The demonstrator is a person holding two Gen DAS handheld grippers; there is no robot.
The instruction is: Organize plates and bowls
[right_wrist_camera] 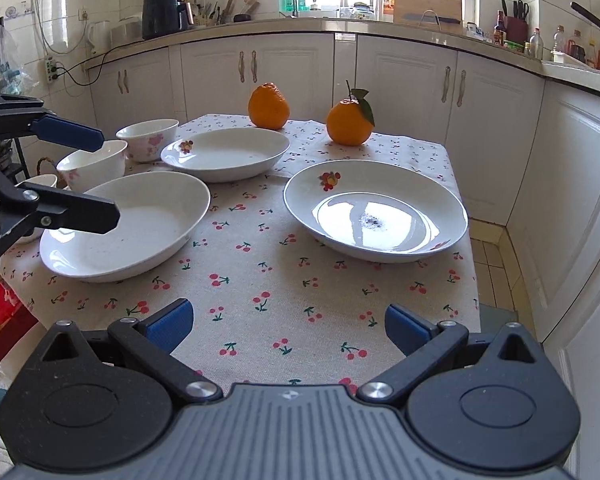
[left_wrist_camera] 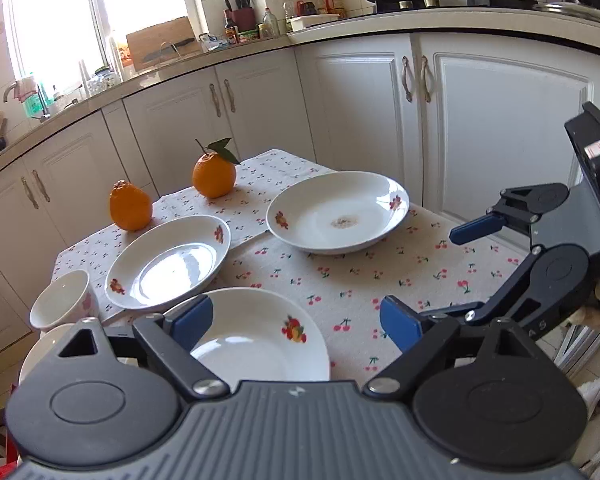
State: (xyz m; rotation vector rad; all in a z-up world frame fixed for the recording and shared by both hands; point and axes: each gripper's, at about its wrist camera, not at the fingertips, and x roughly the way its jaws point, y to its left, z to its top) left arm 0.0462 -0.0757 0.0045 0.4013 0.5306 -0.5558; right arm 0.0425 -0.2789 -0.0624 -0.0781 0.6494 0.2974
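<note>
Three white plates with fruit prints lie apart on a cherry-print tablecloth. The near-left plate (right_wrist_camera: pixel 124 228) (left_wrist_camera: pixel 260 344) lies under my open, empty left gripper (left_wrist_camera: pixel 296 320), also seen in the right wrist view (right_wrist_camera: pixel 104 176). The middle plate (right_wrist_camera: pixel 226 154) (left_wrist_camera: pixel 168 262) lies behind it. The right plate (right_wrist_camera: pixel 376 210) (left_wrist_camera: pixel 338 212) has a dark speck at its centre. Three white bowls (right_wrist_camera: pixel 148 138) (right_wrist_camera: pixel 94 164) (right_wrist_camera: pixel 40 182) stand at the far left. My right gripper (right_wrist_camera: pixel 290 326) is open and empty over the table's near edge; it also shows in the left wrist view (left_wrist_camera: pixel 444 272).
Two oranges (right_wrist_camera: pixel 269 106) (right_wrist_camera: pixel 349 122) stand at the back of the table. White kitchen cabinets (right_wrist_camera: pixel 412 88) run behind and to the right. A red box (right_wrist_camera: pixel 0 312) sits low at the table's left. The tablecloth (right_wrist_camera: pixel 268 280) covers the table between the plates.
</note>
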